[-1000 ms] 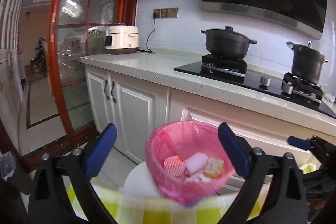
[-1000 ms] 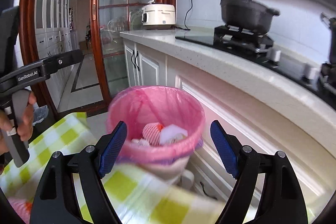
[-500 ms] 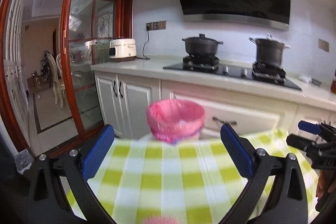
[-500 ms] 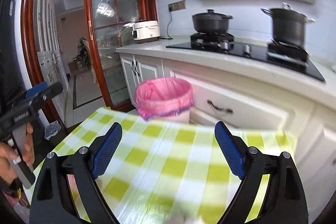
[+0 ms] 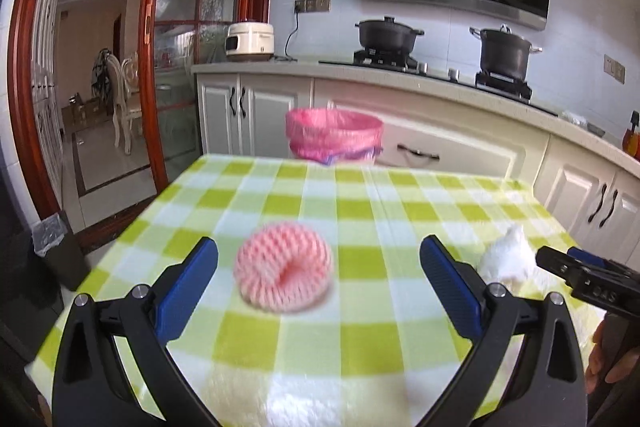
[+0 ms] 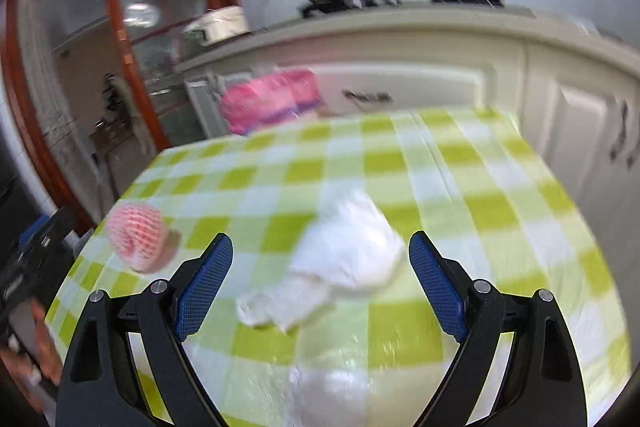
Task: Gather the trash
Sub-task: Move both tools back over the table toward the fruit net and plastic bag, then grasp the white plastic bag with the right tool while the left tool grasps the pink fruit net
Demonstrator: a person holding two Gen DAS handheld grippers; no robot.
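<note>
A pink foam fruit net (image 5: 285,269) lies on the green-checked tablecloth (image 5: 360,195), just ahead of my left gripper (image 5: 318,267), which is open and empty. A crumpled white tissue (image 6: 346,251) lies in front of my right gripper (image 6: 321,259), whose jaws stand wide open with nothing pressed between them. The tissue (image 5: 506,259) also shows at the right of the left wrist view, and the fruit net (image 6: 136,237) at the left of the right wrist view. The pink-lined trash bin (image 5: 334,139) stands beyond the table's far edge, and the right wrist view shows the bin (image 6: 272,99) blurred.
White kitchen cabinets (image 5: 256,107) and a counter with a rice cooker (image 5: 250,41) and two black pots (image 5: 386,33) run behind the bin. A glass door with a red frame (image 5: 150,67) is at the left. A small dark bin (image 5: 60,251) sits on the floor.
Both grippers pulled back from over the trash bin to low over the table. The fruit net and the tissue came into view in front of them. The right gripper rolled.
</note>
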